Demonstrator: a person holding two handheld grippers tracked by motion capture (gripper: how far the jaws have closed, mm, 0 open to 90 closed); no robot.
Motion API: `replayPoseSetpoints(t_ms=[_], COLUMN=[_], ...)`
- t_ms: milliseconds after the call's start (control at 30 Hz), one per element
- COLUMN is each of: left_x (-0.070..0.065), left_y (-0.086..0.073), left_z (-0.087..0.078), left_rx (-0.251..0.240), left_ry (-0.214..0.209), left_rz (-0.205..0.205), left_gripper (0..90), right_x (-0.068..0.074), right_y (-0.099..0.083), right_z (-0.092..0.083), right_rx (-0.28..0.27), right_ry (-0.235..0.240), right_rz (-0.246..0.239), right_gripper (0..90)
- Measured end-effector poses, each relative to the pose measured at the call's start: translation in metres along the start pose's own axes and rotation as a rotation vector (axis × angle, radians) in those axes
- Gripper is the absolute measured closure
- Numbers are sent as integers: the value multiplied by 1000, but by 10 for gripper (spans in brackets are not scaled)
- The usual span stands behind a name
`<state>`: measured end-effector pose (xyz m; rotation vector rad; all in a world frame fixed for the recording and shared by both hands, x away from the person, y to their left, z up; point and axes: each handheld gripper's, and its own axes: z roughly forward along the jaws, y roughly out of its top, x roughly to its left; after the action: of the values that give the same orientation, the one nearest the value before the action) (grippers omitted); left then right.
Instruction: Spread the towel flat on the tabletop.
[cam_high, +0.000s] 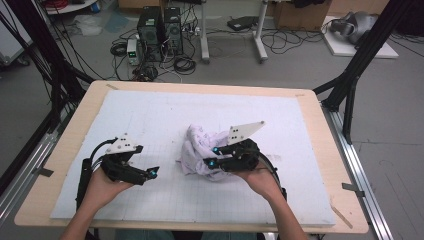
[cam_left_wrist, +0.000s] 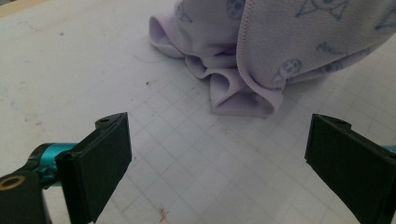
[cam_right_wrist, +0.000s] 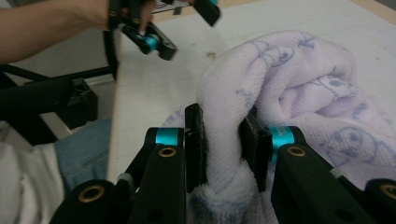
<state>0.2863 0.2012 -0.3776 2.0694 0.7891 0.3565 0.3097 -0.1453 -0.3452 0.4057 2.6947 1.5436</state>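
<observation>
A: Where's the towel (cam_high: 200, 150)?
B: Bunched mid-mat (cam_high: 150, 115), a fold pinched between the right gripper (cam_right_wrist: 223, 140)'s jaws; its lower edge is cut off.
A: The left gripper (cam_left_wrist: 217, 154)?
B: Jaws wide, nothing between.

Black claws (cam_high: 150, 175) with teal joints, brass screws, grey three-cornered plates (cam_high: 123, 145), trailing black cables (cam_high: 84, 175).

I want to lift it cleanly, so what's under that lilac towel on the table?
The towel lies crumpled on the white gridded mat; bare grid runs to its edge. The right gripper pinches a fold. Whatever lies beneath the heap is covered.
</observation>
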Motion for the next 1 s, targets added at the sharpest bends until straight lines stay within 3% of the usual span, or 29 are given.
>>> replayPoseSetpoints(t_ms=[100, 133, 167, 200, 267, 333, 433, 467, 533, 567, 633, 767, 833, 867, 900, 933, 1000], left_x=[-4, -6, -6, -8, -10, -12, -12, -13, -13, -14, -16, -21, -25, -25, -25, -25, -26], left_y=[4, 8, 8, 11, 15, 23, 27, 30, 31, 33, 35, 36, 35, 34, 33, 33, 31], left_z=[8, 16, 16, 20, 29, 44, 53, 62, 68, 73, 85, 107, 115, 117, 116, 112, 103], left_rx=[-3, 3, 3, 3, -5, -5, -6, -10, -11, -3, 15, 53, 95, 100, 98, 94, 82], left_ry=[-18, -32, -32, -40, -57, -85, -112, -149, -170, -186, -205, -241, -239, -242, -244, -233, -222], left_rz=[8, 20, 20, 23, 28, 39, 48, 40, 35, 38, 44, 88, 113, 116, 121, 134, 142], left_gripper=[82, 89, 97, 110, 121, 148, 191, 211, 265, 265, 354, 604, 733, 733, 807, 819, 825], right_x=[5, 2, 2, -1, -2, -4, -13, -17, -24, -24, -36, -49, -52, -52, -52, -50, -48], right_y=[-9, -19, -19, -26, -27, -27, -29, -31, -36, -36, -47, -57, -60, -60, -61, -62, -61], right_z=[5, 9, 9, 10, 7, -11, -25, -27, -24, -24, -13, 4, 9, 9, 13, 15, 16], right_rx=[37, 81, 81, 85, 74, 17, 0, 7, 44, 44, 93, 191, 196, 196, 210, 213, 211], right_ry=[5, -5, -5, 0, -3, -56, -132, -150, -196, -196, -205, -210, -189, -189, -168, -150, -139], right_rz=[-2, 19, 19, 56, 58, 58, 84, 96, 89, 89, 121, 152, 184, 184, 180, 174, 156], right_gripper=[737, 667, 667, 530, 501, 438, 388, 383, 348, 348, 339, 337, 399, 399, 507, 572, 616])
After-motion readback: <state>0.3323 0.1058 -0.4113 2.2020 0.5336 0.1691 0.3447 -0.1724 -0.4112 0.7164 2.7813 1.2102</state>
